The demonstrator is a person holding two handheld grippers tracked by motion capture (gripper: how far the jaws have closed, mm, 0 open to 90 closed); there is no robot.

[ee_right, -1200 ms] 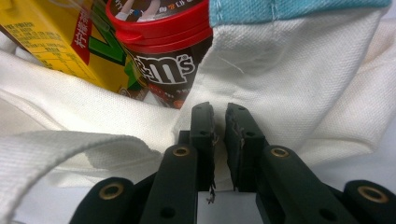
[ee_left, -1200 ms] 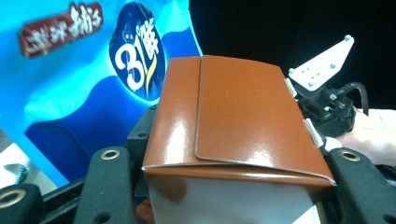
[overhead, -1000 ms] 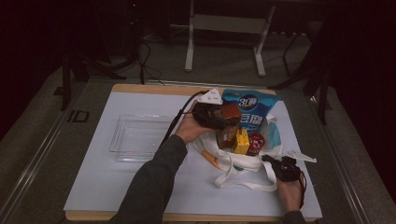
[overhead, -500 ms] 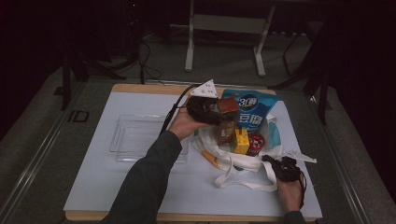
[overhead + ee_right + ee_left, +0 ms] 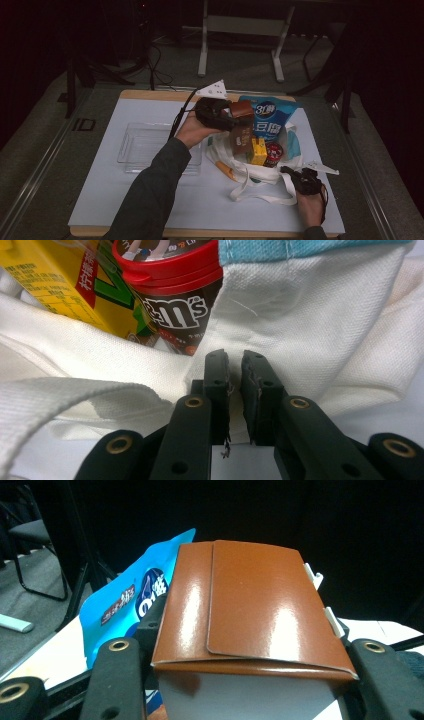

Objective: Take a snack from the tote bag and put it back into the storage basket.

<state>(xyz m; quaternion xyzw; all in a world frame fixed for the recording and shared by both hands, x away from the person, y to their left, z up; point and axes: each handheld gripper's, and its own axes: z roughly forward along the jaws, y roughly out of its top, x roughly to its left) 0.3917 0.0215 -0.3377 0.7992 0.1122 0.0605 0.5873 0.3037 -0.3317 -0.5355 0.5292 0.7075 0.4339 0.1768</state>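
Observation:
My left gripper (image 5: 233,116) is shut on the top of a brown carton (image 5: 242,131), which hangs upright over the white tote bag (image 5: 260,175). In the left gripper view the brown carton (image 5: 250,615) sits between the two jaws, and the blue packet (image 5: 127,605) stands behind it. A yellow carton (image 5: 258,151) and a red-lidded M&M's canister (image 5: 274,153) stand inside the bag. At the bag's front right my right gripper (image 5: 294,173) is shut on the bag's rim. In the right gripper view the white tote bag (image 5: 280,305) has its cloth pinched between the right gripper's (image 5: 235,360) jaws.
A large blue packet (image 5: 268,122) leans behind the bag. A clear plastic tray (image 5: 145,147) lies on the white mat (image 5: 110,200) at the left. An orange stick-like item (image 5: 226,172) lies at the bag's left side. The bag's strap (image 5: 260,197) loops toward the table's front edge.
My left gripper has risen and drifted a little left, lifting the brown carton higher over the bag. The right gripper has held still on the bag's rim.

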